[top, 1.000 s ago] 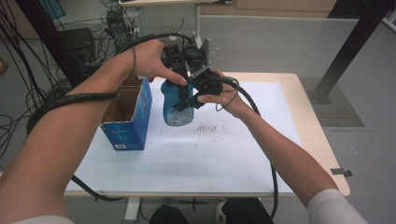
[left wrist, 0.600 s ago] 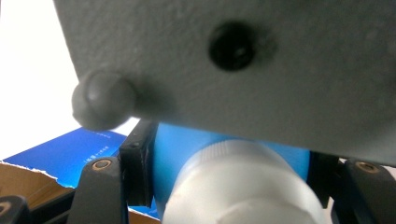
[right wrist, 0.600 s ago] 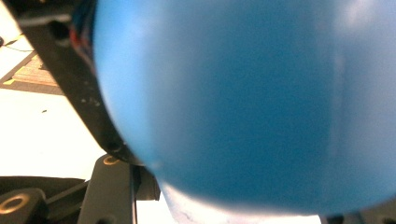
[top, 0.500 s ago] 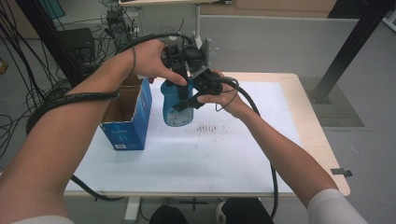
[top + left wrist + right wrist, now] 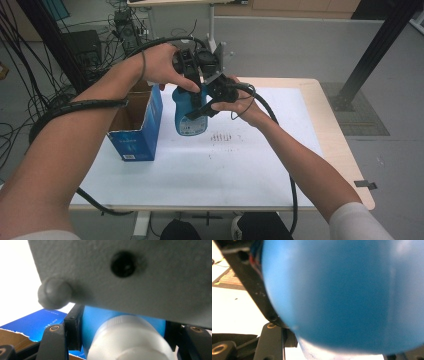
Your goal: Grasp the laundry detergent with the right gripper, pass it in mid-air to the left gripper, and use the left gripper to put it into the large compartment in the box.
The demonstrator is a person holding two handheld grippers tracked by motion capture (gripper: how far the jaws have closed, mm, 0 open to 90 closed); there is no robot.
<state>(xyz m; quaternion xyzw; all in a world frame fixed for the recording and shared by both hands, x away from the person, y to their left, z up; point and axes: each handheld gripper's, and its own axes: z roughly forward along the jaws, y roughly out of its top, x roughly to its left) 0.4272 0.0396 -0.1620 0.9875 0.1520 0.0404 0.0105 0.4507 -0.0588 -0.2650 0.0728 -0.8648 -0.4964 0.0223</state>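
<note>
**Two grippers, one blue bottle, held above the table**

White table [image 5: 240, 170] fills the scene, with cables and a grey floor behind. One blue bottle [image 5: 189, 112] hangs upright at its centre, just at three o'clock of one open blue carton [image 5: 136, 131]. The left gripper [image 5: 120, 340] is clamped near the bottle's pale cap [image 5: 130, 340]; the right gripper [image 5: 202, 111] is closed on the body. Judged best: keep the body grip steady and twist only the top, with the bottle upright.

Bright, even room light; both gripper views blurred close up, backgrounds overexposed.
</note>
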